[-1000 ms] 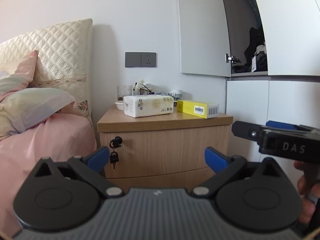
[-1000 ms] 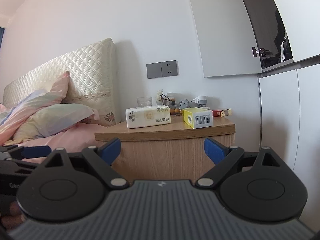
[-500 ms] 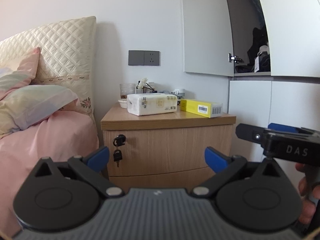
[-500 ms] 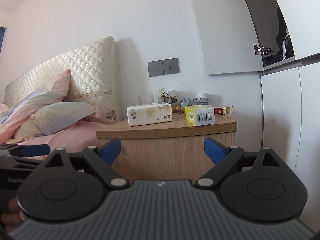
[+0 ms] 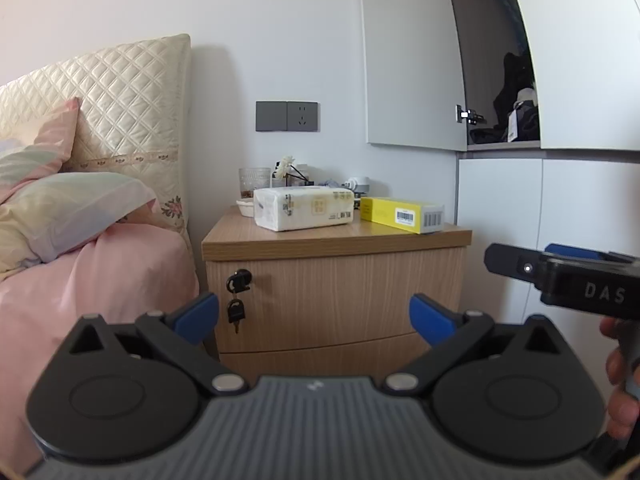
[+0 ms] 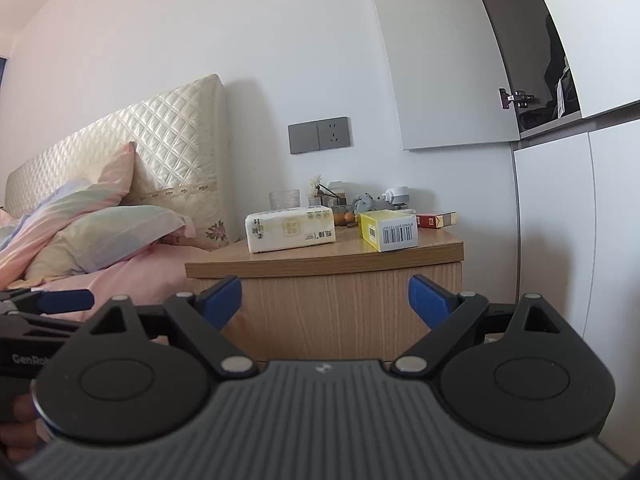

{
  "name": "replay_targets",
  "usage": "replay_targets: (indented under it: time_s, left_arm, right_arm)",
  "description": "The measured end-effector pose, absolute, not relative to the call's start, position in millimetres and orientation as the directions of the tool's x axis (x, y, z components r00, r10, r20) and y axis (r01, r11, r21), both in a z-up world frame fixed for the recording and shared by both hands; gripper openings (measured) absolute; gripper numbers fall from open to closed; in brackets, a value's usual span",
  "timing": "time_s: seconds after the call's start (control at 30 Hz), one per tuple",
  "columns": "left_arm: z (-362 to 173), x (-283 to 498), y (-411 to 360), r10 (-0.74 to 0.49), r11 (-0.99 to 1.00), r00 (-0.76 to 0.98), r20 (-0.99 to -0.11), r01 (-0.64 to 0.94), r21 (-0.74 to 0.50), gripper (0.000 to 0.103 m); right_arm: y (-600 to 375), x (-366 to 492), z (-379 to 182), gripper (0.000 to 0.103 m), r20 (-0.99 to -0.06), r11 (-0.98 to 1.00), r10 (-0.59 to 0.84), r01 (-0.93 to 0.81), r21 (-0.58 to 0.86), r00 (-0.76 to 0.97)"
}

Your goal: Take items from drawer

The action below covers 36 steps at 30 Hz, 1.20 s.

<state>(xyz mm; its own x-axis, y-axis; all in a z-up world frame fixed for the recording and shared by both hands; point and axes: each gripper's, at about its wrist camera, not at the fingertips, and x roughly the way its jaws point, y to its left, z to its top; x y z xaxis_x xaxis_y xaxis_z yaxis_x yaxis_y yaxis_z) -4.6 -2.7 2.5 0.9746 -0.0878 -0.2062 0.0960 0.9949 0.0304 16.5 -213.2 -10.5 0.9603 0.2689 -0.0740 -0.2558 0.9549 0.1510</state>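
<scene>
Both wrist views face the nightstand (image 5: pixel 336 280) frontally, fairly near; right one seemingly lower.

you're in a bedroom at home. a bed (image 5: pixel 100 280) with pink sheets and a quilted cream headboard (image 5: pixel 132 120) stands against the white wall, pillows (image 5: pixel 68 212) piled at its head. just beside it is a wooden nightstand (image 5: pixel 336 280) with a key (image 5: pixel 235 312) hanging in its drawer lock, and a tissue pack (image 5: pixel 304 213), a yellow box (image 5: pixel 400 214) and a glass (image 5: pixel 249 182) on top. to the right, a white wardrobe (image 5: pixel 580 80) has one door ajar, dark clothes inside.
</scene>
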Motion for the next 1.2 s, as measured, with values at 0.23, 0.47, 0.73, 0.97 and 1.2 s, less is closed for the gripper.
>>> replay_targets:
  time_s: [0.23, 0.47, 0.73, 0.97, 1.2]
  left_arm:
    - [2.9, -4.8, -1.9, -0.087, 0.995, 0.975, -0.206, 0.095, 0.029, 0.103]
    - [3.1, -5.0, -1.5, -0.087, 0.995, 0.975, -0.206, 0.095, 0.030, 0.103]
    - [3.0, -5.0, -0.7, -0.086, 0.995, 0.975, -0.207, 0.094, 0.031, 0.103]
    - [2.7, -5.5, -0.6, -0.083, 0.995, 0.975, -0.207, 0.091, 0.032, 0.103]
    - [2.7, -6.8, -0.4, -0.084, 0.995, 0.976, -0.202, 0.093, 0.035, 0.103]
  right_arm:
    - [-211.6, 16.1, -10.9, 0.093, -0.072, 0.955, 0.269, -0.256, 0.148, 0.961]
    - [-211.8, 15.3, -10.8, 0.093, -0.075, 0.955, 0.270, -0.258, 0.146, 0.960]
    - [-212.7, 14.9, -10.1, 0.093, -0.075, 0.956, 0.268, -0.255, 0.147, 0.961]
    - [-212.3, 15.7, -10.3, 0.093, -0.076, 0.956, 0.267, -0.254, 0.146, 0.961]
    - [-212.5, 16.2, -10.7, 0.093, -0.080, 0.956, 0.269, -0.255, 0.145, 0.960]
